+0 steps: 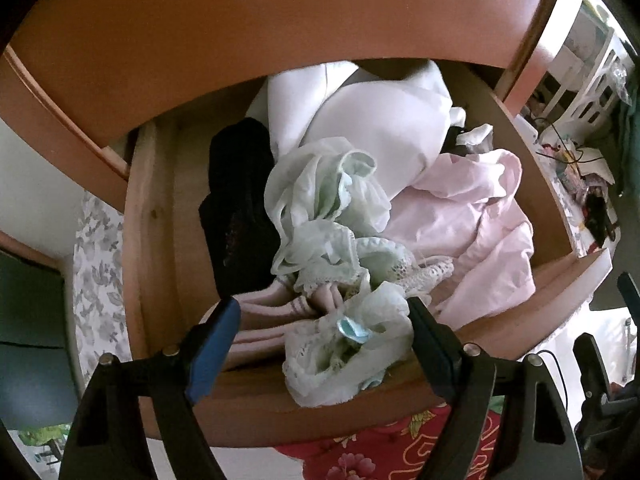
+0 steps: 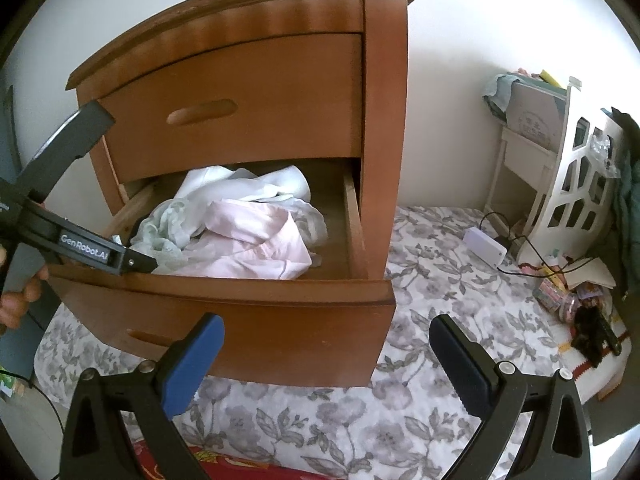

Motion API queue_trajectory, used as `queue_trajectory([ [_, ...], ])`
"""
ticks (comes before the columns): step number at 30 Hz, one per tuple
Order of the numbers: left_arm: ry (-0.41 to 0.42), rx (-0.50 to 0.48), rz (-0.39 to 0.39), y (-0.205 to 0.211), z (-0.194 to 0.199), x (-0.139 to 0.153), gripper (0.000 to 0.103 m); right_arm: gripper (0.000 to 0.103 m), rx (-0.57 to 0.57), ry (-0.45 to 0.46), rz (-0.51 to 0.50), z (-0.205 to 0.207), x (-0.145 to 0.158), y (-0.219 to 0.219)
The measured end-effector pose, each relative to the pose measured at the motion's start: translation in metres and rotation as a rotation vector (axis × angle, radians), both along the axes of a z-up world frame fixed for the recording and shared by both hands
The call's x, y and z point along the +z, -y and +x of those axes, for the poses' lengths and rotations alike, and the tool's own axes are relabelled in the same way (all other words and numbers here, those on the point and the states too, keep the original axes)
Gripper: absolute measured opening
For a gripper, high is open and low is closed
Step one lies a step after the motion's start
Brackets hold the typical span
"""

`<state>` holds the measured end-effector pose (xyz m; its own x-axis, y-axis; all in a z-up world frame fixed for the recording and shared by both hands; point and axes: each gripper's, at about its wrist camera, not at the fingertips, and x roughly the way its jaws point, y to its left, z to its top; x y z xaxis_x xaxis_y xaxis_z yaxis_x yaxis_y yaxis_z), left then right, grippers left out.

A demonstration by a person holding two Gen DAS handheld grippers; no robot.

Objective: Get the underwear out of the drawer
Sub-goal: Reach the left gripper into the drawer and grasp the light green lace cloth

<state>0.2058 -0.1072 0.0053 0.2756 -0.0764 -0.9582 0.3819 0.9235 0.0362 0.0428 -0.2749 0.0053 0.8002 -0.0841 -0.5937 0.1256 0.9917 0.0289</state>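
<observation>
Left tool (image 1: pixel 324 312) steeply down over open drawer (image 1: pixel 168 216), jaws wide, straddling lacy mint underwear (image 1: pixel 352 344) at near edge, pads not yet pressing. Pile: mint at centre, pink garment (image 1: pixel 472 216) at 3 o'clock, black garment (image 1: pixel 236 200) at 9, white garment (image 1: pixel 384 128) at 12. Fabric light, limp, lace snag-prone; pinch bunched fold. Right tool (image 2: pixel 326 354) open, empty, outside drawer.
</observation>
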Motion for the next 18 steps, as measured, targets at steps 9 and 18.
queue_trajectory([
  [9, -0.034, -0.009, -0.086, -0.007, 0.005, -0.005, 0.035, 0.103, -0.002, -0.003, -0.007, 0.0, 0.0, 0.0],
  [18, -0.067, 0.032, -0.219, -0.026, 0.012, -0.013, 0.019, 0.103, 0.001, -0.009, -0.012, 0.0, -0.002, 0.0],
])
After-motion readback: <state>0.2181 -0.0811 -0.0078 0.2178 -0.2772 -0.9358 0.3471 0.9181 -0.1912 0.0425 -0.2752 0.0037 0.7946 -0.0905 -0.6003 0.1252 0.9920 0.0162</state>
